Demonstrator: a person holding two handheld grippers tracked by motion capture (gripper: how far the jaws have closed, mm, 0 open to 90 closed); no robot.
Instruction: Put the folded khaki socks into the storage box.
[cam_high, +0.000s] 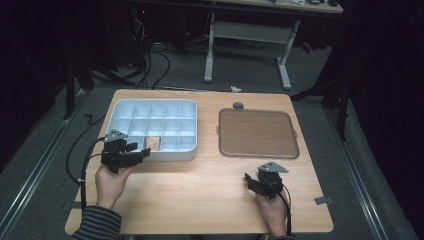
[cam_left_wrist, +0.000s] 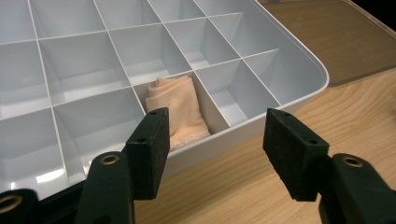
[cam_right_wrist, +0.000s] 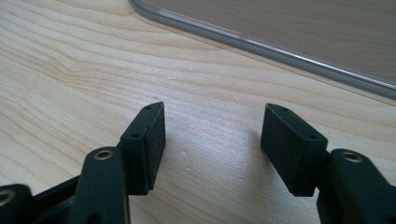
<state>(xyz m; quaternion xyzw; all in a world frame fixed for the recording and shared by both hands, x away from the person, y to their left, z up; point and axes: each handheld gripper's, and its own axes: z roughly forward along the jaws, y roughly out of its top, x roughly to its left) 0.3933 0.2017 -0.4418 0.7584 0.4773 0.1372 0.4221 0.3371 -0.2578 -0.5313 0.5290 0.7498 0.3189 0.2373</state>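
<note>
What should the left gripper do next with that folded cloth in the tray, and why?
Probably reach a little forward and down into the tray, so the open left gripper straddles the cloth. The jaws stand wide with nothing between them, and the cloth sits folded in a front-row compartment just beyond them. The right gripper rests open over bare table, so it seems idle.

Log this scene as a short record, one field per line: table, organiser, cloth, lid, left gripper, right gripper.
table: light wood
organiser: white divided tray, table's left half
cloth: folded, peach, in a front-row compartment
lid: clear, flat, right of organiser
left gripper: open, empty, at the tray's front edge near the cloth
right gripper: open, empty, low over bare table near the lid
</note>
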